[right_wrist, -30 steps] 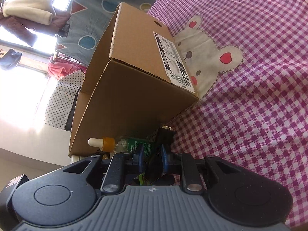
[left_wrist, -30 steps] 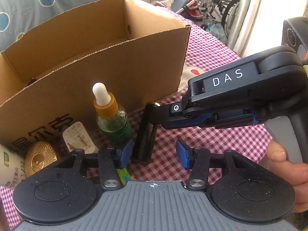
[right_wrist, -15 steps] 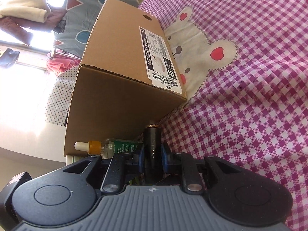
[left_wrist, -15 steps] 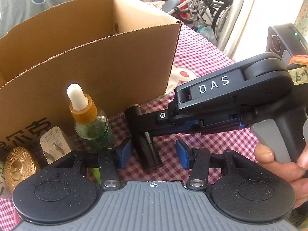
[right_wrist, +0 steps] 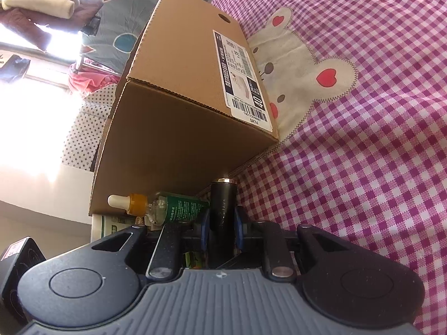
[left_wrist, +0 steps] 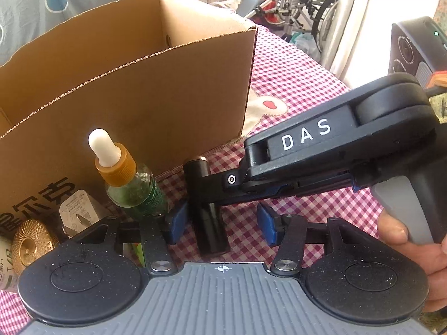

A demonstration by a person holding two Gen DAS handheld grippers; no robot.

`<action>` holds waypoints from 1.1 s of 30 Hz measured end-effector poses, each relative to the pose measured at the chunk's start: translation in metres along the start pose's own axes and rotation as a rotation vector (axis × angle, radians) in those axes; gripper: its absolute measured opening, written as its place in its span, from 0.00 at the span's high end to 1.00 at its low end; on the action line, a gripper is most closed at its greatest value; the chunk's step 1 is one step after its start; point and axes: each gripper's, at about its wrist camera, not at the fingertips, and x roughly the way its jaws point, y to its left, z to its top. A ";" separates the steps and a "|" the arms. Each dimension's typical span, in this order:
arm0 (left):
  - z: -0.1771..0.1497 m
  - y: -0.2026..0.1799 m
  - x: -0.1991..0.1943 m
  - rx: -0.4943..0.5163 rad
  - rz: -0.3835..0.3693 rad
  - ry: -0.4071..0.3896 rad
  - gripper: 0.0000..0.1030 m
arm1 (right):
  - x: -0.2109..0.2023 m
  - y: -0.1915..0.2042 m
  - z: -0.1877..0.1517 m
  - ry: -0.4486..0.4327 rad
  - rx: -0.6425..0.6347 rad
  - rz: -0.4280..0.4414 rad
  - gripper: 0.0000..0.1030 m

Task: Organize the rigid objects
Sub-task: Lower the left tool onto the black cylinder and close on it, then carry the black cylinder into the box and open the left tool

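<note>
A black tube (right_wrist: 223, 209) with a gold end stands almost upright on the checked cloth, and my right gripper (right_wrist: 221, 227) is shut on its middle. In the left wrist view the right gripper (left_wrist: 209, 187) reaches in from the right, a person's hand (left_wrist: 405, 237) on its trigger. The black tube (left_wrist: 208, 209) is between the jaws of my left gripper (left_wrist: 220, 223), which are opening; the pads stand apart from it. A green dropper bottle (left_wrist: 131, 189) with an amber collar stands just left of the tube, before the open cardboard box (left_wrist: 153, 97).
A white plug adapter (left_wrist: 78, 215), a gold round lid (left_wrist: 30, 240) and a white carton (left_wrist: 5, 265) sit at the box's foot on the left. A black device (left_wrist: 413, 47) stands at the far right. The pink checked cloth (right_wrist: 363, 167) carries a bear patch beside the box (right_wrist: 181, 139).
The tube has moved from beside the left pad to between the left jaws and now lies straight in the right grip. The left jaws stand a little wider.
</note>
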 end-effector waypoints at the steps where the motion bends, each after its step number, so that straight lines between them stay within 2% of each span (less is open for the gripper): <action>1: -0.001 0.000 0.000 -0.005 -0.006 0.000 0.49 | -0.001 -0.002 -0.001 0.000 0.001 0.005 0.79; 8: -0.009 -0.011 -0.009 0.012 -0.030 -0.042 0.50 | -0.018 -0.014 -0.013 -0.055 0.047 0.040 0.78; 15: -0.011 -0.020 -0.035 0.025 -0.037 -0.115 0.53 | -0.044 0.008 -0.023 -0.118 -0.012 0.032 0.78; 21: -0.001 -0.023 -0.074 0.034 -0.037 -0.209 0.53 | -0.075 0.054 -0.028 -0.191 -0.114 0.034 0.78; 25: 0.011 -0.013 -0.108 0.034 0.002 -0.289 0.53 | -0.087 0.103 -0.019 -0.223 -0.216 0.061 0.78; 30: 0.041 0.021 -0.132 -0.004 0.070 -0.317 0.53 | -0.069 0.167 0.012 -0.191 -0.368 0.091 0.79; 33: 0.061 0.054 -0.132 -0.058 0.102 -0.273 0.53 | -0.035 0.192 0.041 -0.109 -0.397 0.113 0.79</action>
